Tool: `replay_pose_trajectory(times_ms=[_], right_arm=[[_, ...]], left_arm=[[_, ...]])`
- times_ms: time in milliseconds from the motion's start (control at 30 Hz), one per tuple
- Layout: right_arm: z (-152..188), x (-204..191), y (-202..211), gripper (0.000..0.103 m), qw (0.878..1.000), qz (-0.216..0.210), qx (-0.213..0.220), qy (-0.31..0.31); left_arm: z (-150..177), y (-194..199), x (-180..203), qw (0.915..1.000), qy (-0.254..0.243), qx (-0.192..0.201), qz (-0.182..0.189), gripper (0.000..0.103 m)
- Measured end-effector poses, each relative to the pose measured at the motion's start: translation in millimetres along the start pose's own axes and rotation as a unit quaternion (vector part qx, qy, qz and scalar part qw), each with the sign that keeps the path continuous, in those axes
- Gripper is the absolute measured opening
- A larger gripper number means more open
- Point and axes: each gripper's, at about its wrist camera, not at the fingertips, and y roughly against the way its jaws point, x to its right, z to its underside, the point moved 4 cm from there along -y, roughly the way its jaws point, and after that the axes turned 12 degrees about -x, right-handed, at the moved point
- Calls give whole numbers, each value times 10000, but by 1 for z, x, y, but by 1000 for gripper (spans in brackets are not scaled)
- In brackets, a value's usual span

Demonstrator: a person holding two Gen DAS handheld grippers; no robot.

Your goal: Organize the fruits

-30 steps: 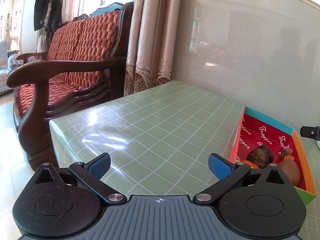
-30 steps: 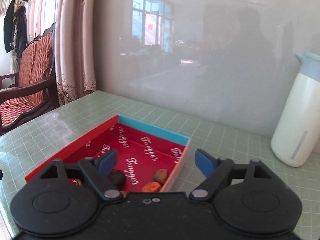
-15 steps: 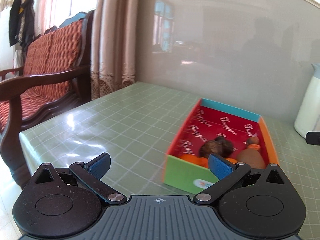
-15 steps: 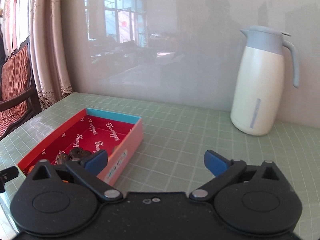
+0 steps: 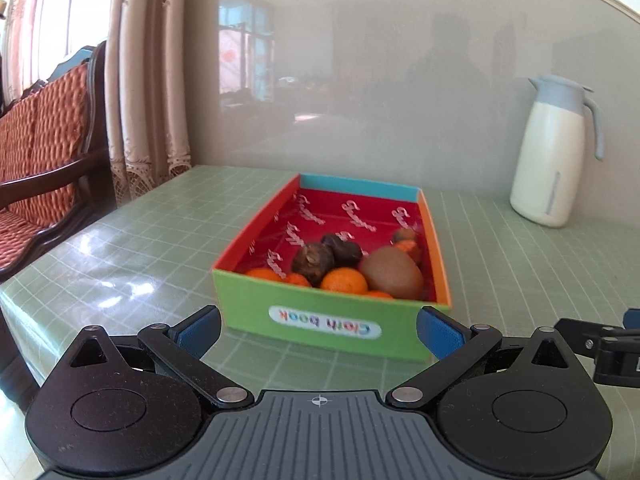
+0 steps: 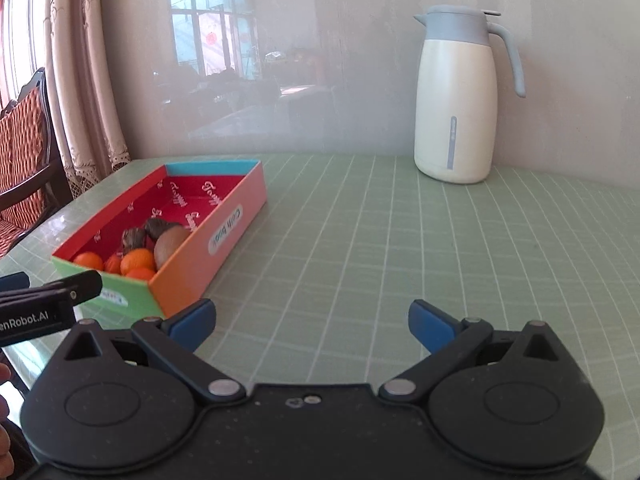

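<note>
A colourful cardboard box [image 5: 320, 320] with a red inside stands on the green checked table. It holds several small oranges [image 5: 344, 281], a brown kiwi [image 5: 394, 274] and dark wrinkled fruits [image 5: 313, 258]. The box also shows in the right wrist view [image 6: 188, 268], at the left. My left gripper [image 5: 318, 326] is open and empty, just in front of the box's green end. My right gripper [image 6: 312, 320] is open and empty over bare table to the right of the box.
A white and blue thermos jug [image 6: 456, 100] stands at the back right by the glossy wall. A wooden chair with red cushions [image 5: 36, 160] and curtains [image 5: 148, 80] stand off the table's left edge. The table's left edge [image 5: 24, 312] is near.
Both grippers have swung right: the box has come to the centre of the left view and slid left in the right view, and the jug has come into sight. Both stayed open.
</note>
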Motion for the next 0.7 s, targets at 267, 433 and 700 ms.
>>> replay_pose_trajectory(times_ms=[267, 433, 700], right_arm=[[24, -16, 5, 103, 9995, 206, 156, 207], [31, -27, 4, 103, 9982, 309, 242, 443], [29, -21, -5, 103, 9994, 234, 150, 228]], left_arm=[[18, 19, -9, 9999, -68, 131, -36, 103], [19, 21, -12, 9997, -22, 220, -50, 103], [21, 17, -8, 9997, -106, 198, -86, 103]])
